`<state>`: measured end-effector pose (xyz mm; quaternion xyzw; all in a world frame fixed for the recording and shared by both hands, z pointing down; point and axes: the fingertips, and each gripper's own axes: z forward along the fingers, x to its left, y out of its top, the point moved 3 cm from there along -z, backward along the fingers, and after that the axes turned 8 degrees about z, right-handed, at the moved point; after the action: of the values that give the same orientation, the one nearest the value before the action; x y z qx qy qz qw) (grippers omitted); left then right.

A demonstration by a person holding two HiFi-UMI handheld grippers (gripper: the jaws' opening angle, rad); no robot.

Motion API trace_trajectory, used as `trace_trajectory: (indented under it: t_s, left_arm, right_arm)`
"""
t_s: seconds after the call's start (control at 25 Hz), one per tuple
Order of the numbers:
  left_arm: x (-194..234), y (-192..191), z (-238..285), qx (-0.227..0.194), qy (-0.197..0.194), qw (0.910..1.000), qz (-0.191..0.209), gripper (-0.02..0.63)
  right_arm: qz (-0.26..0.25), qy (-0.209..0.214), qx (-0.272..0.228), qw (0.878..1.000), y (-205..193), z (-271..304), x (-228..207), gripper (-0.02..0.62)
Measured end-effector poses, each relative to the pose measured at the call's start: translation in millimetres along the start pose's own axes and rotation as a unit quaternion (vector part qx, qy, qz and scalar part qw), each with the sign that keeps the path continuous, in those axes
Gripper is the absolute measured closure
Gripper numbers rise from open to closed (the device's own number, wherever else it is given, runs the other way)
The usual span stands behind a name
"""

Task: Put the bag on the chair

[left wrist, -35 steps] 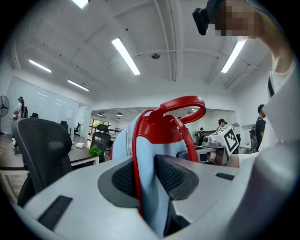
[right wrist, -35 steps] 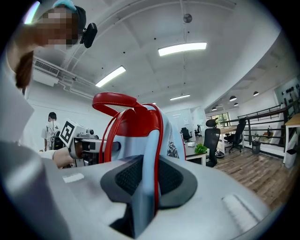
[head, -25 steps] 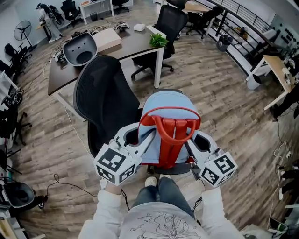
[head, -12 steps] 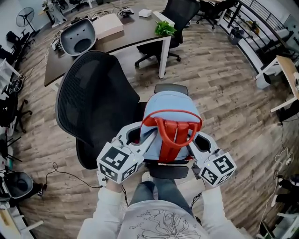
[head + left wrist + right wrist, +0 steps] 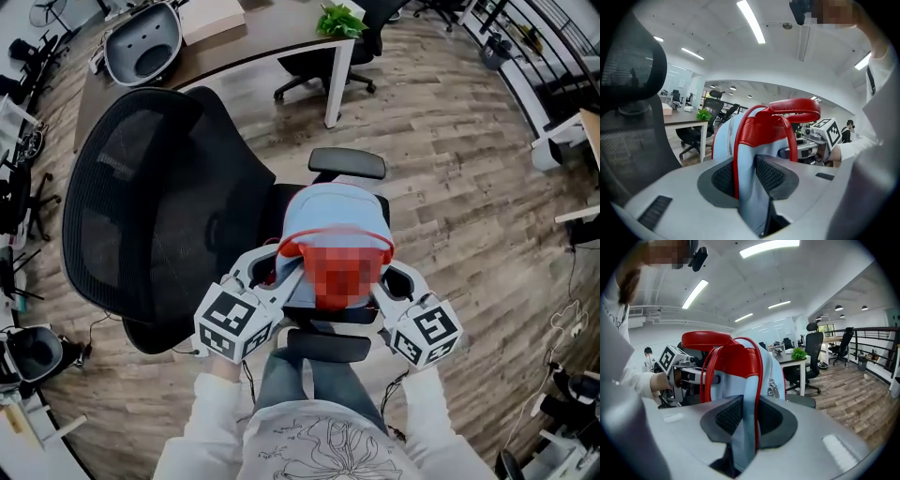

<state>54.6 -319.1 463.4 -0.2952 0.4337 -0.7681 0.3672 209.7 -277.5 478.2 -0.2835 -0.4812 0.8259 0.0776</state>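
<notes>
Your left gripper (image 5: 277, 277) and right gripper (image 5: 385, 281) both clamp the bag (image 5: 334, 216), centre frame, over the chair (image 5: 141, 206). Seat contact looks uncertain from here. If you release early, it may topple off.

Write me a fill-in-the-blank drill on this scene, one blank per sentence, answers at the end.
1. The bag has a light blue body and ____ straps.
2. The left gripper and the right gripper are each ____ on the bag's fabric.
3. The chair beneath the bag is ____ in colour.
4. A green ____ stands on the desk behind the chair.

Missing words: red; shut; black; plant.
</notes>
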Motion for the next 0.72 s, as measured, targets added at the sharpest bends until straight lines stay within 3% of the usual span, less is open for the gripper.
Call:
trace_trajectory:
  t_s: [0.72]
  left_arm:
    - [41.1,-111.4,91.7,0.091,0.005,0.9956,-0.023,0.491]
  right_arm:
    - [-0.007,0.005,0.12,0.993,-96.1,78.8,-85.6,0.508]
